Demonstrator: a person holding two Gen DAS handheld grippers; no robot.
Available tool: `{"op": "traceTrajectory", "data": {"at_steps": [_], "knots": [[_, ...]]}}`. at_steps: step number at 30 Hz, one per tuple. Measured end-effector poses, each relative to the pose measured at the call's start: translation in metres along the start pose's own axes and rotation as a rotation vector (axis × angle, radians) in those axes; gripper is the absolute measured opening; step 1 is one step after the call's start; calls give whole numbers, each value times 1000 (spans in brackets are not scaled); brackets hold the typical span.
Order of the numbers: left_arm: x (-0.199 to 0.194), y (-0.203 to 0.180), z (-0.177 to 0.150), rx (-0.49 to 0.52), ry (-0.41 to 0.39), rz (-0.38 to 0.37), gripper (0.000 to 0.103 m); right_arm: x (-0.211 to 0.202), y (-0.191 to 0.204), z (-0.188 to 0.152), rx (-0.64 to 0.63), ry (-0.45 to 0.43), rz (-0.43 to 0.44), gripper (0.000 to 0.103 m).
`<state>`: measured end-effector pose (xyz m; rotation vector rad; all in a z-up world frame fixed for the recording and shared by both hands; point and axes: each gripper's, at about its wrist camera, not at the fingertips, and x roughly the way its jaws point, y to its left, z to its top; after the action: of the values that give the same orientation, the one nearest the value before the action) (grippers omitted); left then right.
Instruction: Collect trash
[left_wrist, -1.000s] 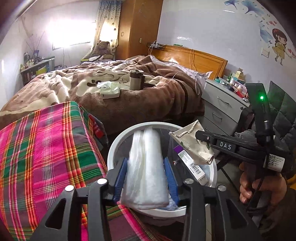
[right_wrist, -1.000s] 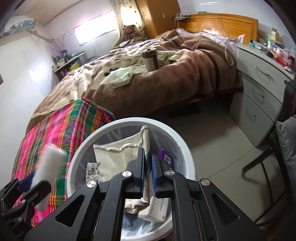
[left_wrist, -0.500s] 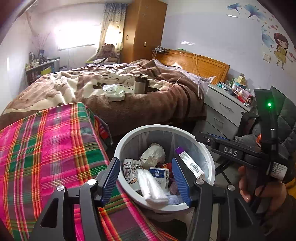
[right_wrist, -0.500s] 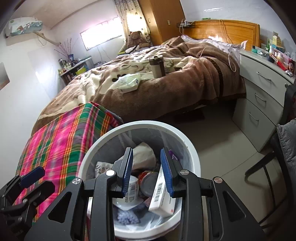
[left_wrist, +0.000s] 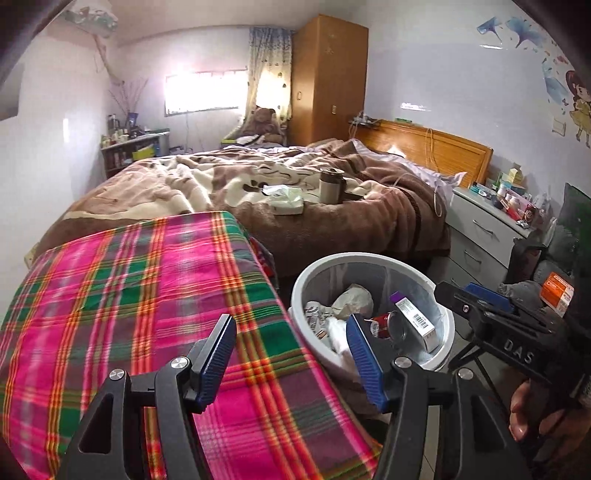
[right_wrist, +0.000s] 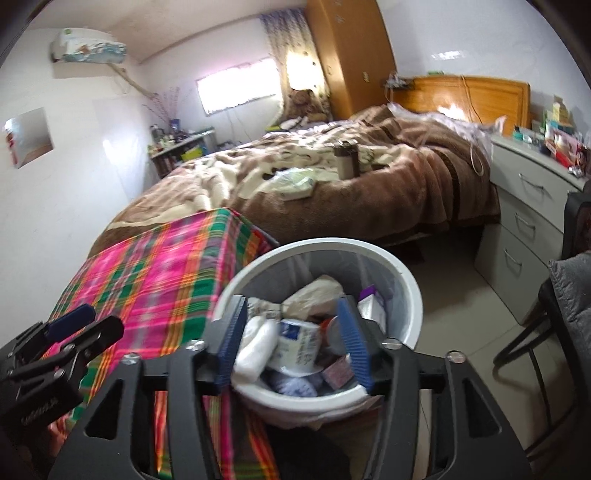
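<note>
Trash fills your white bin on the floor beside the plaid-covered table: crumpled paper, a red can, a barcoded box and a white wad, while your left gripper stands open and empty and your right gripper is opening, holding nothing.

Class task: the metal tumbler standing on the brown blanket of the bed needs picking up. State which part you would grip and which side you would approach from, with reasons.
Grip the metal tumbler across its straight cylindrical body at mid-height, probably the safest hold. It stands upright on the brown blanket, so come in level from the near bed edge, the jaws on opposite sides. A dark object touches its right side; its shape is unclear, so mind that jaw.
</note>
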<state>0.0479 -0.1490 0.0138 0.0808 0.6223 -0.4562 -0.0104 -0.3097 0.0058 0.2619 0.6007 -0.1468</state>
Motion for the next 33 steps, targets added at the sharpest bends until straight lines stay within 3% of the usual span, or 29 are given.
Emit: {"op": "traceTrajectory", "data": {"at_steps": [5, 13, 21, 33], "knots": [[-24, 8, -15, 8, 2, 105, 62, -15, 14, -11, -34, -38, 8, 61], [-56, 29, -40, -49, -55, 163, 62, -28, 37, -36, -89, -61, 9, 63], [-71, 35, -49, -62, -112, 189, 62, -35, 48, -47, -118, -73, -7, 63], [-72, 38, -50, -66, -113, 184, 62, -40, 55, -51, -122, -83, -3, 63]]}}
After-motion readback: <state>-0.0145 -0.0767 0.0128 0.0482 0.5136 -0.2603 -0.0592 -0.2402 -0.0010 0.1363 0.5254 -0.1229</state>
